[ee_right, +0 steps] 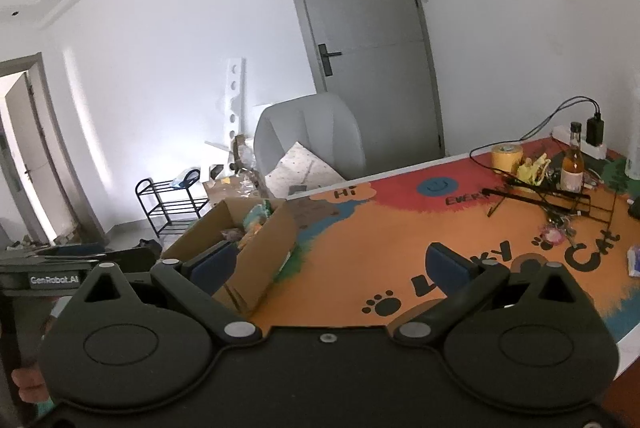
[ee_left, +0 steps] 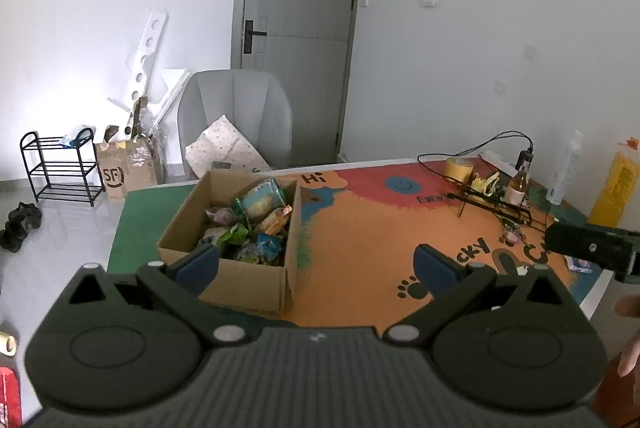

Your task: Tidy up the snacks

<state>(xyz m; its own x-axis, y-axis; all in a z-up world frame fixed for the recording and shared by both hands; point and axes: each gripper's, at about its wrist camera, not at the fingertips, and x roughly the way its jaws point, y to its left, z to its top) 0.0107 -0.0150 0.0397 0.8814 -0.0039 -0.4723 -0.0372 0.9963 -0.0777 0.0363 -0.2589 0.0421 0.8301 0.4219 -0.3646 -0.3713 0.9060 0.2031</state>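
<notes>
An open cardboard box [ee_left: 240,280] stands on the left of the table on a colourful mat [ee_left: 360,236]. It holds several snack packets [ee_left: 256,220] in green, blue and orange wrappers. The box also shows in the right wrist view [ee_right: 260,260]. My left gripper [ee_left: 316,268] is open and empty, held above the table's near edge, its left finger over the box's near wall. My right gripper [ee_right: 336,268] is open and empty, to the right of the box. The right gripper's body shows at the right edge of the left wrist view [ee_left: 592,248].
At the table's far right lie a black wire rack [ee_right: 560,196], a glass bottle [ee_right: 572,164], a yellow tape roll [ee_right: 506,154] and cables. A grey chair [ee_left: 236,116] stands behind the table. A shoe rack [ee_left: 60,168] and an SF carton [ee_left: 124,168] are on the floor.
</notes>
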